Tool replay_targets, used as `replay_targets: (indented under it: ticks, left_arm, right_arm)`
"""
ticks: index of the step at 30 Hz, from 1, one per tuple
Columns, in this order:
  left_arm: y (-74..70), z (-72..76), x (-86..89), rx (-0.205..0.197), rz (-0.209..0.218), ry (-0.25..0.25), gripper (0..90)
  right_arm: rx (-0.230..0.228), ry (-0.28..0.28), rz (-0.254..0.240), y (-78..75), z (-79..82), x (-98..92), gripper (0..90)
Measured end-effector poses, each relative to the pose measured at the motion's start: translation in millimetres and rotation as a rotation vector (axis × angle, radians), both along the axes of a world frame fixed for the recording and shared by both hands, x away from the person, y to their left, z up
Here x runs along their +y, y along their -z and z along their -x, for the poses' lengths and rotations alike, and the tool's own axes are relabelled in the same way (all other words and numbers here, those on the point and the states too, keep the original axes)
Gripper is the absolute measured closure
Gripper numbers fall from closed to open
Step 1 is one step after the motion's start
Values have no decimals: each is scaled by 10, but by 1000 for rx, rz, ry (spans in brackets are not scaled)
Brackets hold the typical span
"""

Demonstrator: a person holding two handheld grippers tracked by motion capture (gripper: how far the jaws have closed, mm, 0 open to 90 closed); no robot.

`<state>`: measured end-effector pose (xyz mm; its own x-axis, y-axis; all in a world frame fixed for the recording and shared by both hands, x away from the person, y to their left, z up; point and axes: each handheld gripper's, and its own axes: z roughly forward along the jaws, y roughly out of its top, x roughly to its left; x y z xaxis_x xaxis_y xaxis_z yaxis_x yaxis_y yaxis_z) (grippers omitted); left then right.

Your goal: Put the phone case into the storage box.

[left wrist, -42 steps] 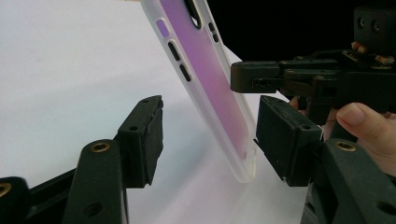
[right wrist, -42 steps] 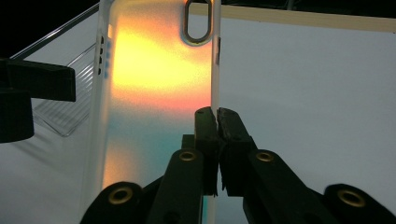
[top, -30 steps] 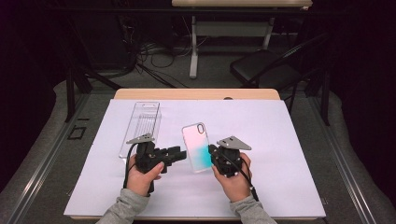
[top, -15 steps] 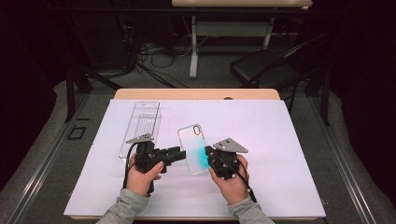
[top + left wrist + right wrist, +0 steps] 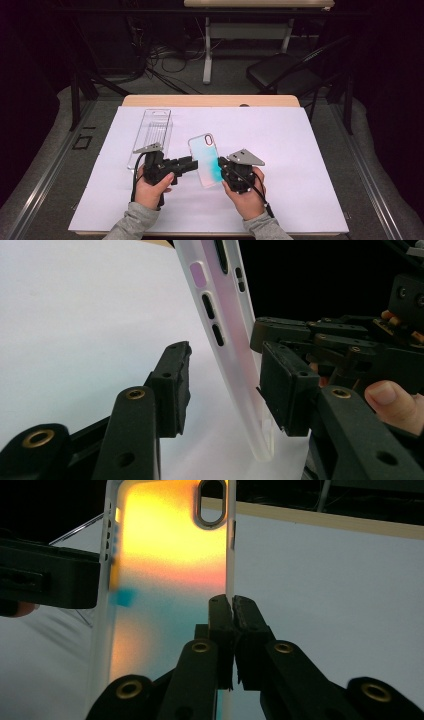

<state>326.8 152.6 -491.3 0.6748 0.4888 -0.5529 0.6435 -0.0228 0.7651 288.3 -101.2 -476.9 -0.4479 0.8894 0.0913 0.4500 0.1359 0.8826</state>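
A: From the high view, your phone case sits over the white sheet, just right of the clear plastic box. Its long axis runs away from you, with the camera cut-out at the far end and the near end by your right gripper.

B: And how does the case look from up there?

A: Frosted and see-through, pale pink at the far end, turning teal near you. Your left gripper reaches in toward its left edge.

B: What does the left gripper view give?

A: There you see the case edge-on, standing nearly upright off the sheet and leaning a little. The side wall is milky white with dark button slots. Your left gripper has its jaws part open on either side of that edge. They have just been closing a touch. The right-hand pad looks to be against the case, though I can't be sure, and the left pad stands clear.

B: And the right gripper view?

A: Your right gripper is clamped tight on the case's thin side rim. The case rises straight ahead, with the oval camera hole on top. It glows orange-yellow above and teal lower down.
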Motion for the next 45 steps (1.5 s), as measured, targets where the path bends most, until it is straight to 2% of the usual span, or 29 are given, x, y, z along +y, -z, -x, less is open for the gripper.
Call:
replay_targets:
  ticks: [18,33,38,41,45]
  left_arm:
    - [43,-1,-41,33,18,25,564]
    - [50,-3,-22,35,29,26,623]
    - [55,-4,-13,46,46,22,638]
    - [67,-2,0,79,75,21,642]
    - [71,-2,2,81,79,16,644]
  right_arm:
    - [-9,-6,-6,-11,20,5,875]
    - [-18,-6,-11,-7,24,7,875]
    - [-22,-5,-9,2,28,12,875]
    - [-31,-2,-11,17,33,15,875]
    - [-49,3,-14,34,43,17,875]
